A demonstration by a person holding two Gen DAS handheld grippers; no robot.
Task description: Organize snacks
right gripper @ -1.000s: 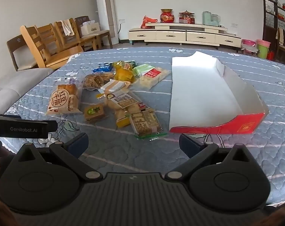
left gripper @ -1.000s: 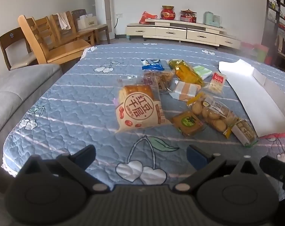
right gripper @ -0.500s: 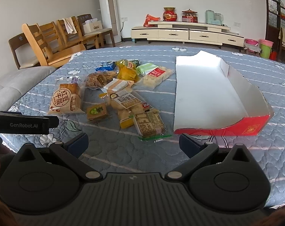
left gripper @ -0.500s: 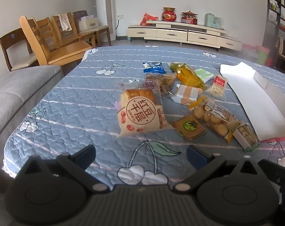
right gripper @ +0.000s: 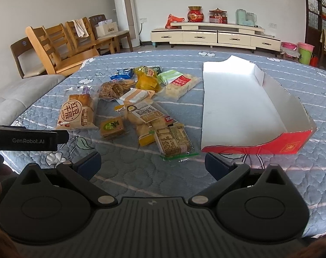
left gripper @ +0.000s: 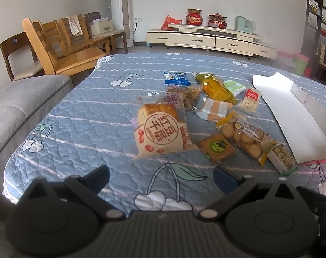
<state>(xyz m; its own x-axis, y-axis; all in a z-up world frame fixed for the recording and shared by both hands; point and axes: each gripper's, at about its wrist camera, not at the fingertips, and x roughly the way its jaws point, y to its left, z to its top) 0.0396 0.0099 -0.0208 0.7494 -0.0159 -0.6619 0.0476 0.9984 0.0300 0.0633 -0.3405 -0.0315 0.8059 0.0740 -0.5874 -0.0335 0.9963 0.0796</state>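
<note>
Snacks [right gripper: 141, 107] clustered left of tray [right gripper: 238, 107]; both grippers' fingers spread, holding nothing, above near table edge [right gripper: 141, 172].

Bare quilted tabletop [left gripper: 81, 129] fills the left half of the left wrist frame, open right up to the bread packet [left gripper: 160, 131] at centre. The snack pile [right gripper: 141, 107] crowds the middle of the right wrist frame, packets overlapping. To its right the cardboard tray [right gripper: 296, 146] lies empty, its near-left side wall-less. A clear strip of quilt runs along the bottom, before both jaws.
</note>
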